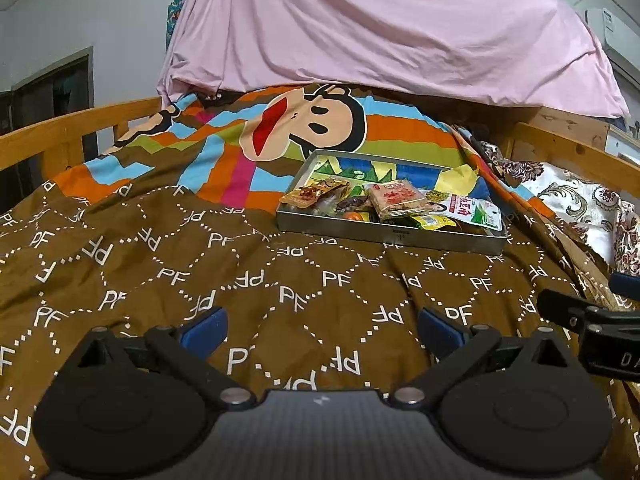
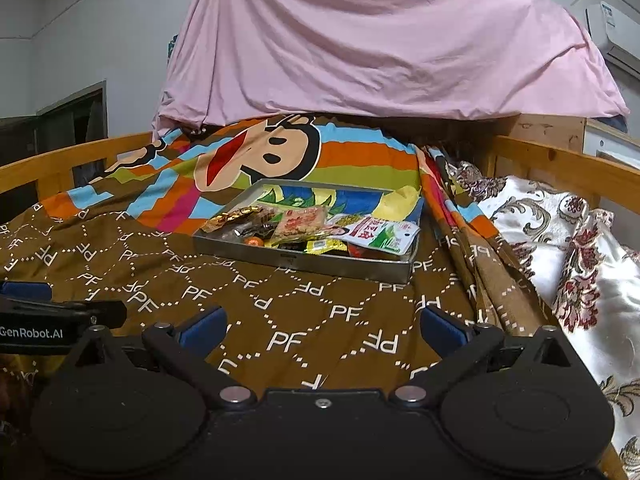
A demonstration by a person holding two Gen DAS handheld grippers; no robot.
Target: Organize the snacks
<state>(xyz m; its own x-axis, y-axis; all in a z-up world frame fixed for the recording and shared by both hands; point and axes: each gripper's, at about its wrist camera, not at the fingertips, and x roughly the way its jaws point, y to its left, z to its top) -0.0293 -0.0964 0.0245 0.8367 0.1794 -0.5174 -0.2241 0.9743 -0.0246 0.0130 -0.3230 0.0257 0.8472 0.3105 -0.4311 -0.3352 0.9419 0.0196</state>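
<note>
Both the left gripper (image 1: 322,330) and the right gripper (image 2: 322,330) hover with blue-padded fingers spread wide, holding nothing, over the brown PF-patterned quilt (image 1: 160,264). Ahead of each sits the shallow grey metal tray (image 2: 304,261) heaped with loose snack packets (image 2: 300,222). Judged risk: the soft bedding could let the tray tip if pressed at one edge. Only the right view shows the floral satin cloth (image 2: 560,248) fully.

I'm looking at a brown PF-print quilt (image 1: 200,264) with a cartoon monkey blanket (image 1: 304,120) behind it, a pink sheet (image 2: 380,48) draped overhead, wooden bed rails (image 2: 560,164), a floral satin cover (image 2: 580,248) and an air conditioner (image 2: 612,28).
</note>
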